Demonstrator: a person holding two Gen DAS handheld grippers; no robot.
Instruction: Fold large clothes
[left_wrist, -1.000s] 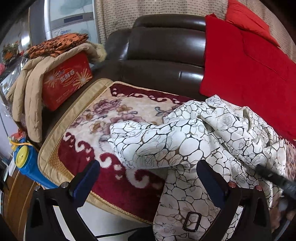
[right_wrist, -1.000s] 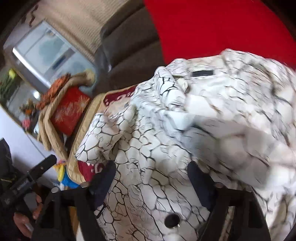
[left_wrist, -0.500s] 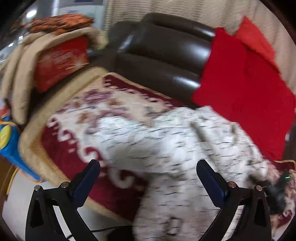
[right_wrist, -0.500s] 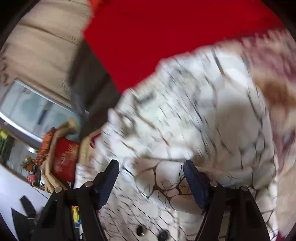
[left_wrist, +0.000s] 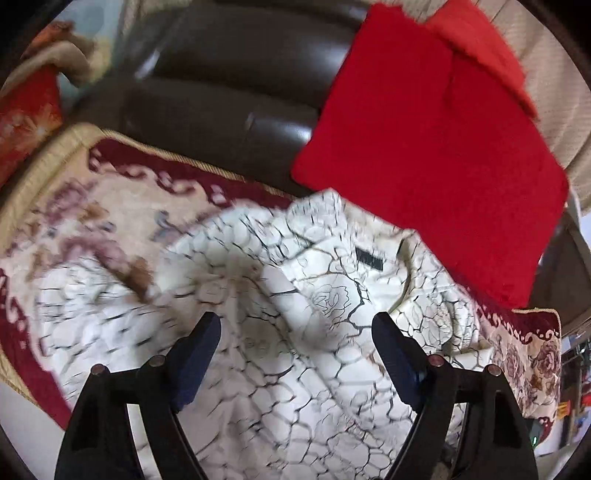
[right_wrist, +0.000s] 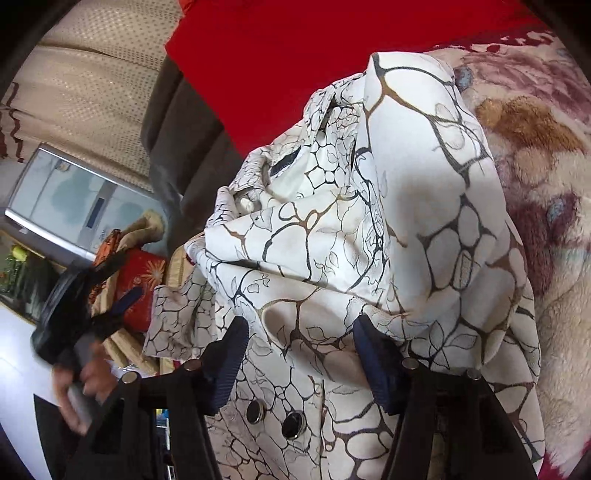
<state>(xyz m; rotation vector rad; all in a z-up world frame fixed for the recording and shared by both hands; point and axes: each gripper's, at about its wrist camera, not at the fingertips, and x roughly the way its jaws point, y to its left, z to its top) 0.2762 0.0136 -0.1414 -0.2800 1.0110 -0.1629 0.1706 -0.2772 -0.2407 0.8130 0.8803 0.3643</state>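
My left claw (left_wrist: 295, 332) hangs over the white crackle-print garment (left_wrist: 295, 350) with its jaws wide; they have just been narrowing a little, and the pads press on nothing, though cloth lies under the gap. From the right wrist view that same claw shows off to the left of the garment, blurred, held in a hand (right_wrist: 79, 384).

My right claw (right_wrist: 299, 339) has been closing too. The garment's cloth bulges up between the two fingers, yet I can't see the pads pinching it, so I call it not clamped. Just below that claw sit two dark round buttons (right_wrist: 275, 421) on the garment's front.

Out from the claws, the garment lies heaped on the floral sofa cover (left_wrist: 110, 206), which has a dark red border and a gold fringe. A small black label (left_wrist: 368, 258) shows near the garment's collar. Behind the garment rises the dark brown leather sofa back (left_wrist: 229, 92), and a red blanket (left_wrist: 436, 147) drapes over it, its lower edge just beside the collar. Far left of the garment stands a red box (right_wrist: 142, 284) with a beige coat (right_wrist: 144, 229) draped over it.
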